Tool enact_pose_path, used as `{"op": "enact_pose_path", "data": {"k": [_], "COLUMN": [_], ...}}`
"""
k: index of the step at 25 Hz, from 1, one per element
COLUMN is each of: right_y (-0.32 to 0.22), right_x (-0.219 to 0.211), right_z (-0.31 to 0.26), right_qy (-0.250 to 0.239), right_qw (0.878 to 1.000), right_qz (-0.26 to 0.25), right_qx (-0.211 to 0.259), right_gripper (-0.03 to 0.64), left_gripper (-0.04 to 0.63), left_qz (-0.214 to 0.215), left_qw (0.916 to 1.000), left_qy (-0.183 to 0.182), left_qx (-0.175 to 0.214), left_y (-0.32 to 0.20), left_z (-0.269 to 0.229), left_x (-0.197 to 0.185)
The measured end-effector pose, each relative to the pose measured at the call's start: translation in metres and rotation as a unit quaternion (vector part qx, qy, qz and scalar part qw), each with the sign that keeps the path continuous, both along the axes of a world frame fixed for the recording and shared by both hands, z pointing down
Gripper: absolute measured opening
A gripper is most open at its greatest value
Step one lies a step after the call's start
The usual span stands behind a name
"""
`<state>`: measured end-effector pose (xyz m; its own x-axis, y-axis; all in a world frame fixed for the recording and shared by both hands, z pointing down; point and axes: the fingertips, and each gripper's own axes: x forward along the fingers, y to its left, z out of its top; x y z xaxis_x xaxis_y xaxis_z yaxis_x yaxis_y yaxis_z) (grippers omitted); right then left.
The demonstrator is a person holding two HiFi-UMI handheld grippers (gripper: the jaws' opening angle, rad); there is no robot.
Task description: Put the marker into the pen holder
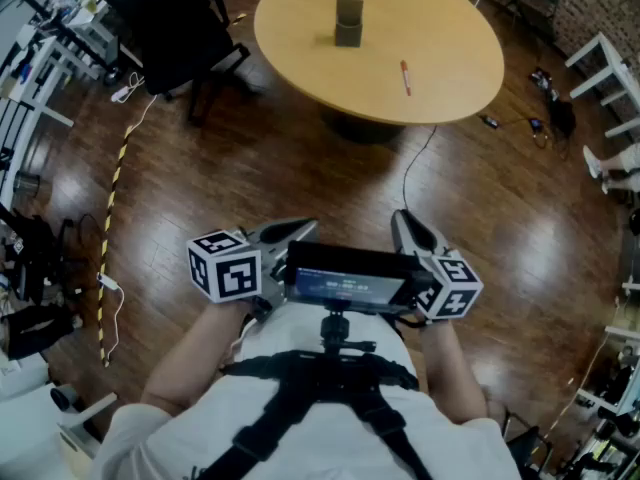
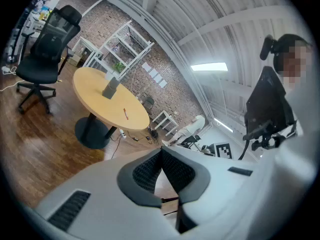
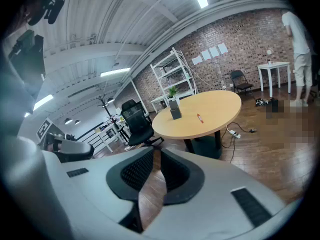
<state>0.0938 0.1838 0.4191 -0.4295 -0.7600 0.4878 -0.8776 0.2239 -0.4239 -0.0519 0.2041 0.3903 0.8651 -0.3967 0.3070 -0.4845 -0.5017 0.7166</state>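
HEAD VIEW
- table (image 1: 440, 38): round, light wood top, upper ctr of frame.
- pen holder (image 1: 348, 23): dark, upright on table, upper part of the top, left of its middle.
- marker (image 1: 405, 76): lies flat on table, lower right of pen holder, apart from it, outside it.
- left gripper (image 1: 300, 228): lower ctr-left, close to person's body, above wood floor (image 1: 300, 168), well apart from table.
- right gripper (image 1: 405, 220): lower ctr-right, same height in frame, well apart from table.
- screen (image 1: 345, 280): dark unit on chest mount, btw the two grippers.
- office chair (image 1: 170, 18): black, upper left, just beside table edge.

LEFT GRIPPER VIEW
- left gripper (image 2: 161, 149): lower ctr; finger tips pressed together, nothing btw them.
- table (image 2: 90, 86): left of ctr, on a single dark pedestal.
- pen holder (image 2: 111, 88): upright on the top.
- marker (image 2: 125, 113): flat on the top, lower right of pen holder.
- office chair (image 2: 45, 49): upper left.

RIGHT GRIPPER VIEW
- right gripper (image 3: 157, 151): lower ctr; fingers a narrow slit apart, only floor seen through, nothing held.
- table (image 3: 220, 111): ctr, beyond the finger tips.
- pen holder (image 3: 175, 110): upright, left part of the top.
- marker (image 3: 199, 118): flat, right of pen holder, not touching.
- person (image 3: 300, 34): standing, far right edge.
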Motion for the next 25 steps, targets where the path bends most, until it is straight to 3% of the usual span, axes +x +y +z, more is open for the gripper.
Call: {"op": "enact_pose_path", "data": {"k": [25], "right_y": [-0.007], "right_x": [0.053], "right_z": [0.028], "right_qy": [0.002], "right_qw": [0.999], "right_qz": [-0.028], "right_qx": [-0.024], "right_gripper": [0.054], "left_gripper": [-0.003], "left_qz": [-0.048], "left_qw": [0.9987], "left_qy": [-0.015], "left_qx": [0.005], "left_y": [-0.012], "left_z": [0.015], "left_x": [0.052]}}
